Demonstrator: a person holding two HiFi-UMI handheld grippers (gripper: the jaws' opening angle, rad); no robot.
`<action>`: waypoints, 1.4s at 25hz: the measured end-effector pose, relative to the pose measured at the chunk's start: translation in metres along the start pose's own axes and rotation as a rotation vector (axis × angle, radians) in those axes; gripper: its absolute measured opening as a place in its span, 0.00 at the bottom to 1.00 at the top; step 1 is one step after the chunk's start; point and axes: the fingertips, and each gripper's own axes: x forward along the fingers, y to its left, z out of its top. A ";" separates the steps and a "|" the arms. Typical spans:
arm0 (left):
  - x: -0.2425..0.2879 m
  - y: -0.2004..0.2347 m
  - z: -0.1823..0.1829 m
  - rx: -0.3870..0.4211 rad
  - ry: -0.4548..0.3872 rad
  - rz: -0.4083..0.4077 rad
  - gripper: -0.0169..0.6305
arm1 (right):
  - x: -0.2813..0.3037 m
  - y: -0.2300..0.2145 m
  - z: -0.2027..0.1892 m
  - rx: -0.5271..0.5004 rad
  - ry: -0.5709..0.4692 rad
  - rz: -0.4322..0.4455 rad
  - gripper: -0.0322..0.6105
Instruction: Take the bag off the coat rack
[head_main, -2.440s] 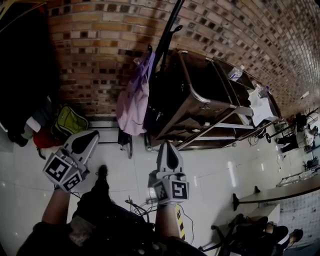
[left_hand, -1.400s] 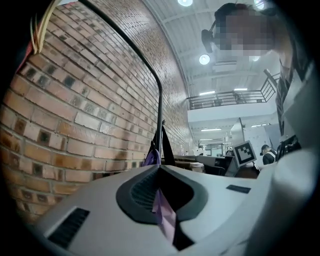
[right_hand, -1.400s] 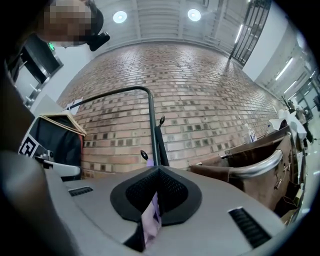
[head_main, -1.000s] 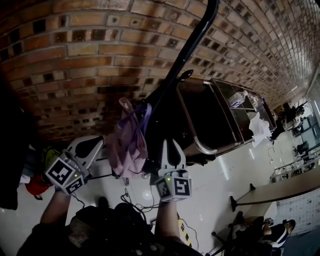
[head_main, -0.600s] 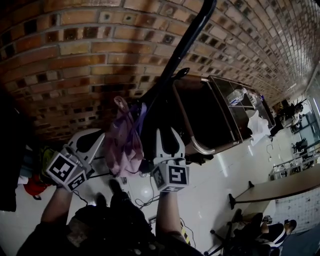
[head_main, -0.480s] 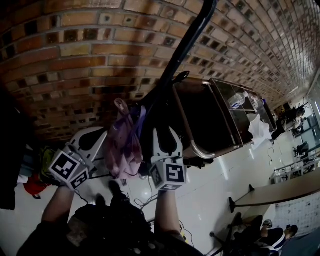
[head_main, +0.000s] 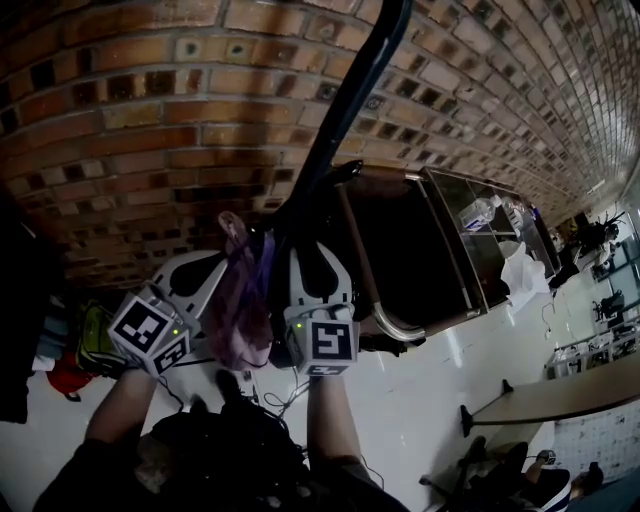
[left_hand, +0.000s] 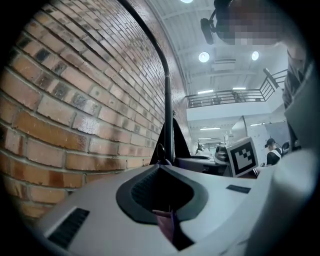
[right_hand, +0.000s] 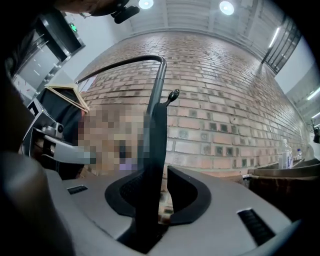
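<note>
Between right tongs (right_hand: 159, 172), just narrowed yet open: coat rack pole (right_hand: 155, 135); bag (head_main: 243, 310) alongside.

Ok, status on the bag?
Left gripper shut beside bag. Right gripper open, jaws just closing slightly, rack pole between. Bag hangs at the pole, not yet lifted.

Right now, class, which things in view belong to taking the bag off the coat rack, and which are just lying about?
Job: purple bag; black coat rack; left gripper; right gripper.
Lying about: metal trolley; green bag.
</note>
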 end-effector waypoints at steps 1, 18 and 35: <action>0.003 0.000 0.000 0.000 0.001 0.000 0.05 | 0.003 -0.001 0.000 -0.005 -0.005 0.004 0.26; 0.031 0.006 0.002 0.009 0.008 -0.005 0.05 | 0.011 -0.001 0.005 0.024 0.021 0.058 0.12; 0.029 0.020 0.023 0.008 -0.042 -0.003 0.05 | 0.001 -0.044 0.074 0.277 -0.136 0.068 0.11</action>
